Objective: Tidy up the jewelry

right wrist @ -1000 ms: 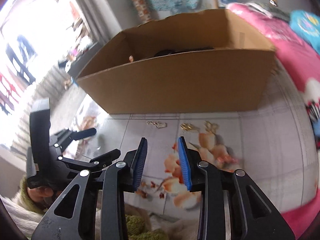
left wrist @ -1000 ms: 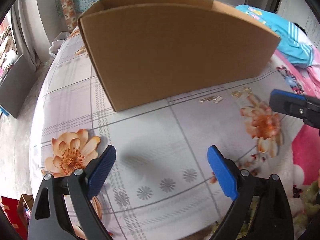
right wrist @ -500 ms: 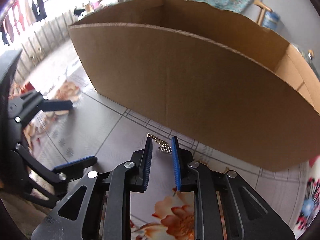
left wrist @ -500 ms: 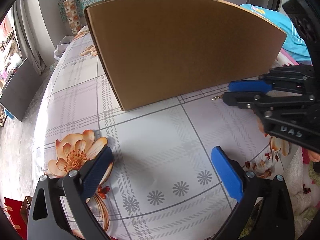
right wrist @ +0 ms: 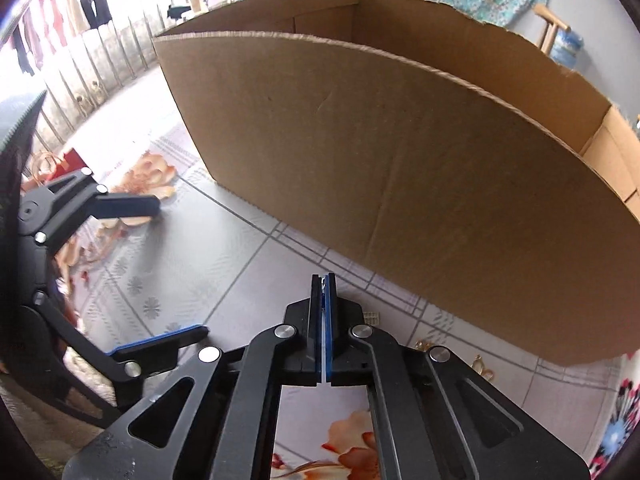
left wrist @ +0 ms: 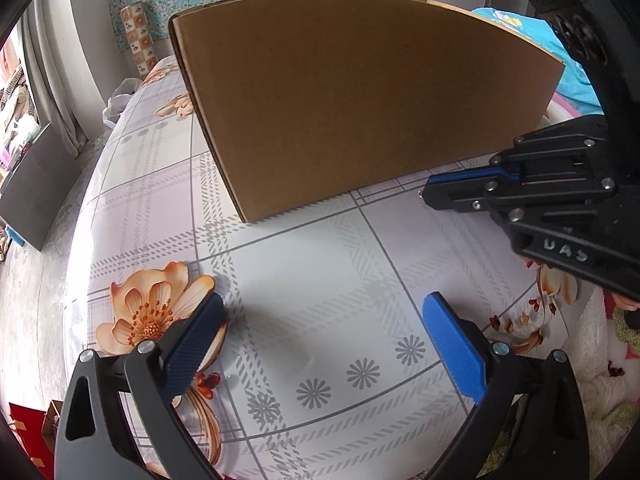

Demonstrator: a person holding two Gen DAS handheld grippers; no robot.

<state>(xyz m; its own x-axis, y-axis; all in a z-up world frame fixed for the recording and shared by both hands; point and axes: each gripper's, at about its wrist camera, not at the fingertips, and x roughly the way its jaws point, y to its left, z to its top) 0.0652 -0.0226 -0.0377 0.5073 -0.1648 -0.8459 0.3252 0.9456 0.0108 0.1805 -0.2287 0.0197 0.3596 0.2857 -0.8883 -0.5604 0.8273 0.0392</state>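
Two grippers are working before the cardboard box [right wrist: 400, 168]: left gripper [left wrist: 320, 344] gaping empty, right gripper [right wrist: 324, 280] pinching a thin chain [right wrist: 322, 280].

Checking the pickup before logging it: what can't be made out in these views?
Inside the cardboard box: both views, its near wall blocks it.
Catch of the right gripper: right wrist view, jaws shut, anything pinched too small to see.
The gold pieces: right wrist view, tiny, partly behind the gripper.

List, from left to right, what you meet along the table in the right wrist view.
left gripper → right gripper, pads pressed together → small gold jewelry pieces lying by the cardboard box.
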